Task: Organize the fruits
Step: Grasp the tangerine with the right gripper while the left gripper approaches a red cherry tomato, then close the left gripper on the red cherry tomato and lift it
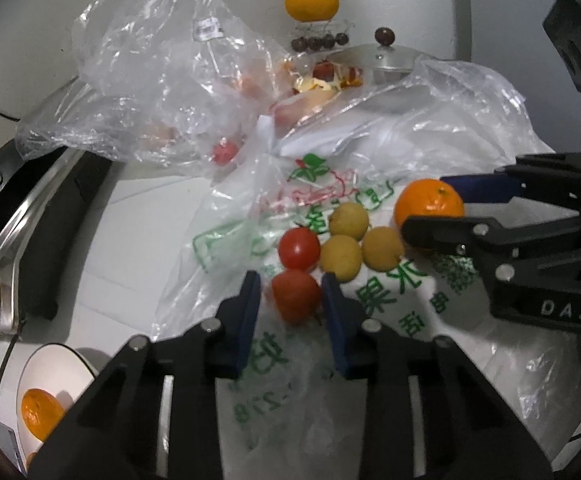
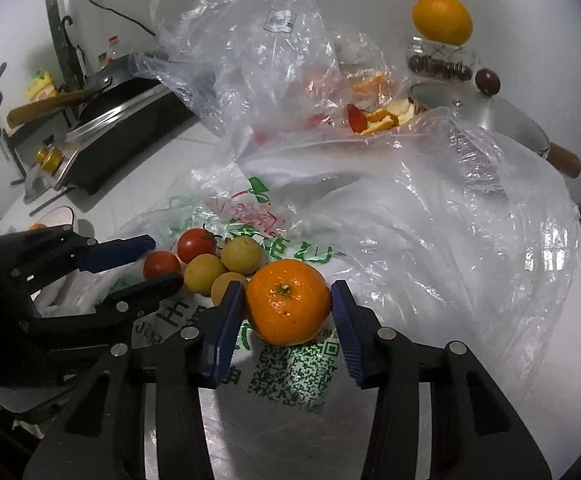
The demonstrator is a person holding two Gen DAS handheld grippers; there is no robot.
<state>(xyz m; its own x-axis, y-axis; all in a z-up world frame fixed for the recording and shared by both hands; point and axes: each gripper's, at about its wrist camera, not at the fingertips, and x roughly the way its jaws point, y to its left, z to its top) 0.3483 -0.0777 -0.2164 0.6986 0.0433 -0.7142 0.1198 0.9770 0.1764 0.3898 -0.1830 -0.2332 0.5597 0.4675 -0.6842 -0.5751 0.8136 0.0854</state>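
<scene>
- On the printed white-and-green plastic bag spread over the pale counter, a small heap of fruit lies loose: two small red tomatoes, three small yellow round fruits and one orange mandarin.
- Left gripper: its blue pads are clamped on the nearer red tomato, touching it on both sides.
- Right gripper: its jaws straddle the orange mandarin; the left pad touches the peel, but a thin gap seems to remain at the right pad, so I judge the grip not yet firm.
- Step in hand, as I read it: picking fruit off the bag, one piece per hand, for sorting.
- Next move calls for closing fully on the mandarin, then lifting both pieces straight up so the thin bag does not drag along and the neighbouring second red tomato is not rolled away.
- A white bowl at the lower left already holds an orange fruit; it looks a likely destination.
- Hard to make out: the crumpled clear plastic bags behind veil reddish and orange pieces, and the bowl is cut off by the gripper body.
</scene>
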